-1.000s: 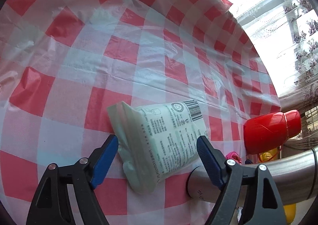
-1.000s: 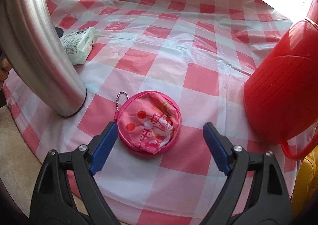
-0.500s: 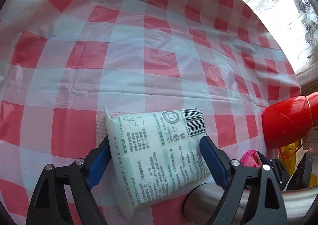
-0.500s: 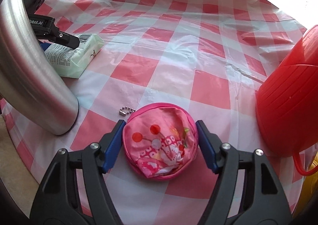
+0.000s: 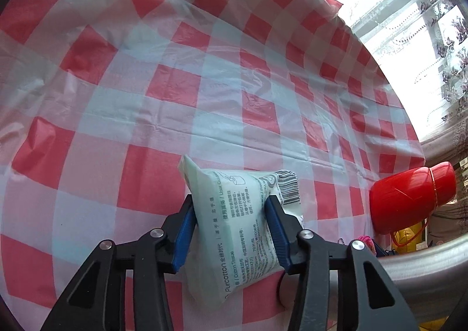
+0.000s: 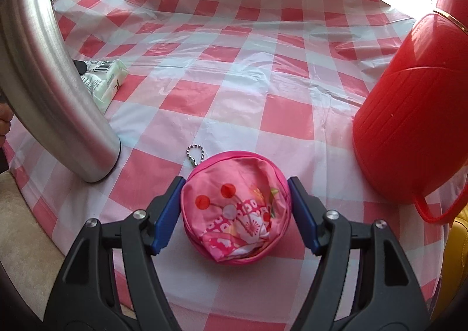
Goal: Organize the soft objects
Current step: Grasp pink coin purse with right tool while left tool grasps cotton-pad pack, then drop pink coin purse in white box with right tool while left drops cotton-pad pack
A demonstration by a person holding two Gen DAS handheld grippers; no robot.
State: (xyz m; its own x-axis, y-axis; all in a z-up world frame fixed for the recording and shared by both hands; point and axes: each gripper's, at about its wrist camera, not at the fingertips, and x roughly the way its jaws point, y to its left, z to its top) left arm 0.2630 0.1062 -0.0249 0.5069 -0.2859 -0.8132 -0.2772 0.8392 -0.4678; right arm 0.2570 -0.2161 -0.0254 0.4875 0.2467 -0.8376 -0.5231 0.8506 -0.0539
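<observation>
A pale green tissue pack [image 5: 237,184] lies on the red-and-white checked tablecloth [image 5: 175,91]. My left gripper [image 5: 231,205] has it between its blue pads; the jaws are closing and the pads press in its two sides. The pack also shows in the right wrist view [image 6: 106,79], behind a steel cylinder. A round pink pouch [image 6: 235,211] with a bead chain [image 6: 194,155] sits near the table's front edge. My right gripper [image 6: 236,184] is shut on it, a pad touching each side. A pink bit of the pouch [image 5: 365,240] shows at the left wrist view's lower right.
A tall brushed-steel cylinder [image 6: 49,79] stands between the two grippers. A big red thermos jug [image 6: 409,132] with a handle stands right of the pouch. Something yellow [image 6: 459,243] lies beyond the table's right edge. The bright window is behind the far edge.
The left gripper came down over the tissue pack and closed onto it, squeezing it narrower. The right gripper moved forward around the pink pouch and closed until its pads touched it.
</observation>
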